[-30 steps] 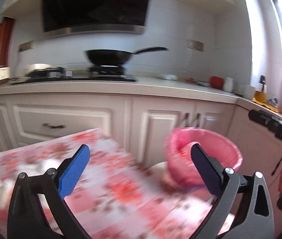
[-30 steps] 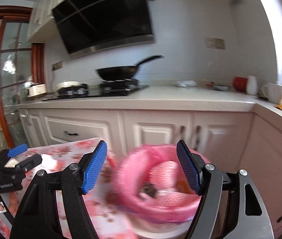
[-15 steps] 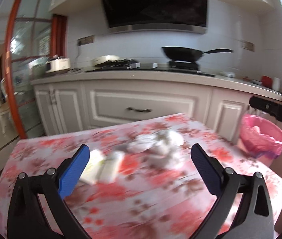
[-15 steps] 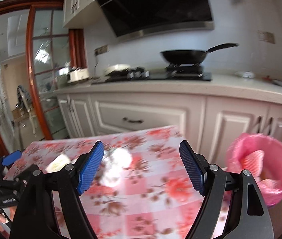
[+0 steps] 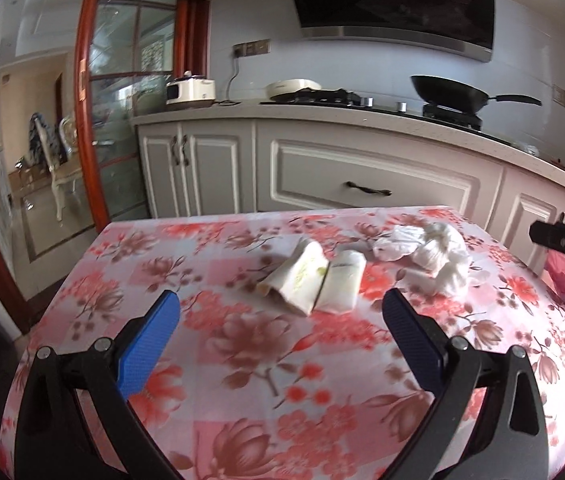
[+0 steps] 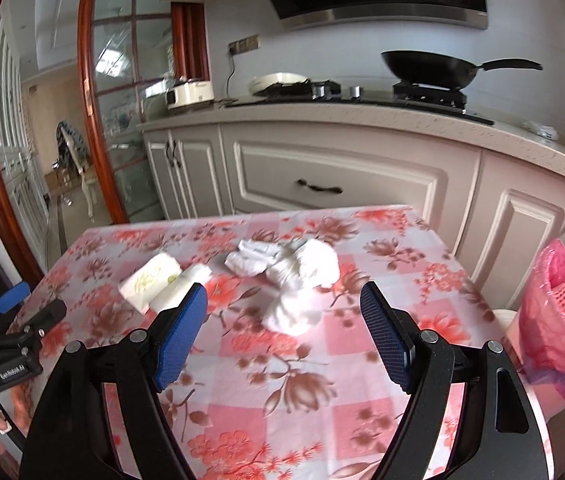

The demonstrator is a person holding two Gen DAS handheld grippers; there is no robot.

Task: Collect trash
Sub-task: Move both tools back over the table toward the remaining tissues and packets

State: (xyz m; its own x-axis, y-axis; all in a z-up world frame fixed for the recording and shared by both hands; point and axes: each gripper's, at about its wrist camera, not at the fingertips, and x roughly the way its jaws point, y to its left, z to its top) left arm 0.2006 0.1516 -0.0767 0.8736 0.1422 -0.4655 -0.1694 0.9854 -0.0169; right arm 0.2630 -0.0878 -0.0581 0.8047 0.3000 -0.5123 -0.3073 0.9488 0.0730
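My right tongs [image 6: 284, 320] gape empty, as do my left [image 5: 280, 326]. The crumpled white tissue wads [image 6: 302, 276] lie on the flowered pink tablecloth [image 6: 282, 400] straight ahead of the right pair, nearer it than the left, I judge.

Very little lettering is legible from where I hold my tongs. On the black plastic body of my left gripper [image 6: 10, 312], seen at the near left of my right camera's view, a small white printed label reads roughly "GenRobot.AI", though the letters are tiny and tilted. The white folded paper packet [image 6: 150, 282] lying on the left of the table carries a faint yellow-green mark that I cannot read, and no other wording shows clearly on the far counter's appliances or on the wall.
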